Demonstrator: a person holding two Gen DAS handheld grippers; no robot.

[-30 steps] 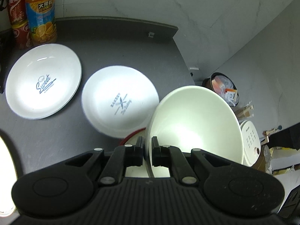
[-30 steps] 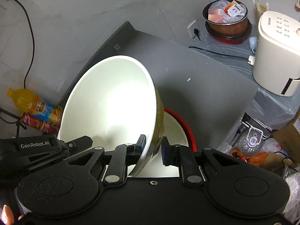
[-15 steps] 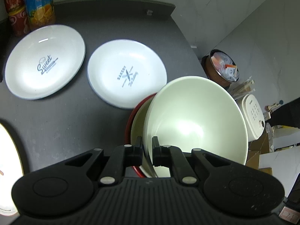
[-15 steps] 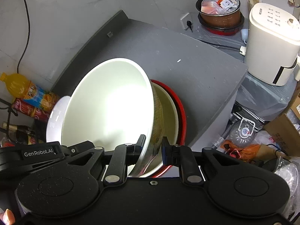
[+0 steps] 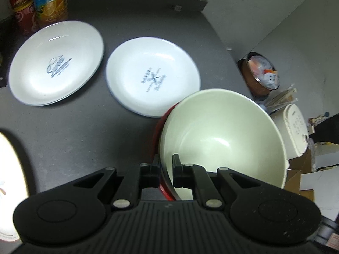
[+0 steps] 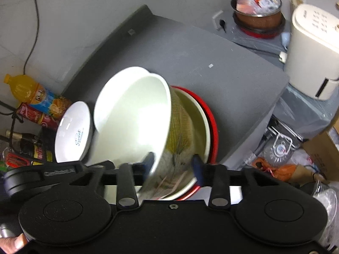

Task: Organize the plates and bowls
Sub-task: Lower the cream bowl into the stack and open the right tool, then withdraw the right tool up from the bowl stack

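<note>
A cream bowl (image 5: 224, 135) with a yellow patterned outside (image 6: 180, 127) tilts into a red-rimmed bowl (image 6: 213, 124) near the table's right edge. My left gripper (image 5: 166, 167) is shut on the cream bowl's near rim. My right gripper (image 6: 172, 165) has its jaws spread wide, one finger inside the cream bowl and one outside, no longer pinching it. Two white plates lie on the dark table: one marked "Sweet" (image 5: 57, 63) (image 6: 72, 131) and one marked "Bakery" (image 5: 152, 76).
An orange juice bottle (image 5: 49, 0) and red cans (image 5: 21, 8) stand at the table's back left. Another bright plate (image 5: 8, 169) sits at the left edge. Off the table's right edge are a white appliance (image 6: 313, 48) and a bin (image 6: 258, 10).
The cream bowl has come down into the red-rimmed bowl. My right gripper has opened and released the rim. My left gripper still grips it.
</note>
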